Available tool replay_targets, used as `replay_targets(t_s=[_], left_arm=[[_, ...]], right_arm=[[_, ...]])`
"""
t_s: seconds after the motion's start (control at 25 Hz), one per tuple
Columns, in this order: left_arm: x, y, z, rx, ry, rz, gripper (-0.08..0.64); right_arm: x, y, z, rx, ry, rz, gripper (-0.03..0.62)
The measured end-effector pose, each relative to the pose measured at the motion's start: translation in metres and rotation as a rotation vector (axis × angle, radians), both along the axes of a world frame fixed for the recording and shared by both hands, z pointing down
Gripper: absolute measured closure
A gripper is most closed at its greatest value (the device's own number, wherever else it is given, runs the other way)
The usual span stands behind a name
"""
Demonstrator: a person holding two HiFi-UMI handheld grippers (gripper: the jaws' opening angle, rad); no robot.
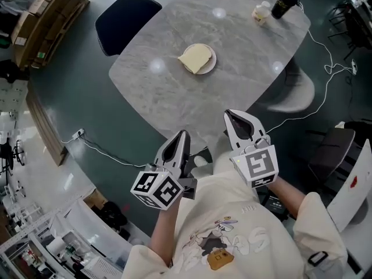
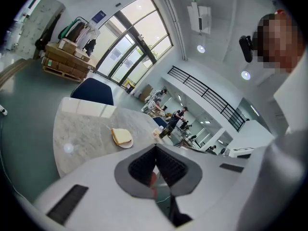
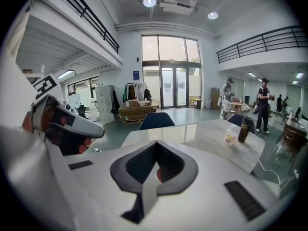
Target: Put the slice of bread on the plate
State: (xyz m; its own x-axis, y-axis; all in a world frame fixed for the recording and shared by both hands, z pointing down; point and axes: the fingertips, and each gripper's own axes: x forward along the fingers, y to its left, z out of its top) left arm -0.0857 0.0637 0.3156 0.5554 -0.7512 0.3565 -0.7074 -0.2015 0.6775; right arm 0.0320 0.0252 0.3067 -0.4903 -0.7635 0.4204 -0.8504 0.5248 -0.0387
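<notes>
Head view: two clenched grippers hang short of the table.
The left gripper and right gripper hold nothing; the slice of bread lies on the plate, well ahead of both.
Left gripper view: jaws pressed together, bread ahead and slightly left.
Right gripper view: jaws together, touching nothing.
</notes>
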Motion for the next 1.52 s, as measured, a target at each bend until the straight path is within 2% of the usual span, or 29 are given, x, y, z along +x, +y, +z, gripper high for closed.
replay_targets(t_s=[0.28,0.44,0.64,0.76,0.84,1.08,1.32,1.52], left_arm=[[0.008,0.051,-0.025,0.054,-0.027,0.055,0.551],[0.009,0.074,-0.046,0.105,-0.038,0.068,0.551],[0.006,0.107,-0.066,0.125,-0.028,0.097,0.551],[-0.011,0.117,-0.068,0.121,-0.019,0.066,0.551],[-0.011,0.123,-0.069,0.113,-0.017,0.076,0.551],[0.023,0.149,-0.062,0.095,-0.024,0.144,0.551],[0.038,0.164,-0.055,0.083,-0.024,0.179,0.551],[0.046,0.164,-0.054,0.099,-0.017,0.198,0.551]], right_arm=[[0.001,0.064,-0.033,0.022,-0.064,-0.005,0.589],[-0.009,0.095,-0.064,0.046,-0.068,-0.024,0.589],[-0.037,0.139,-0.091,0.105,-0.118,-0.062,0.589],[-0.069,0.166,-0.091,0.058,-0.102,-0.121,0.589],[-0.079,0.182,-0.09,0.015,-0.093,-0.123,0.589],[-0.065,0.206,-0.093,0.065,-0.108,-0.107,0.589],[-0.045,0.216,-0.079,0.042,-0.11,-0.05,0.589],[-0.043,0.216,-0.077,0.065,-0.139,-0.024,0.589]])
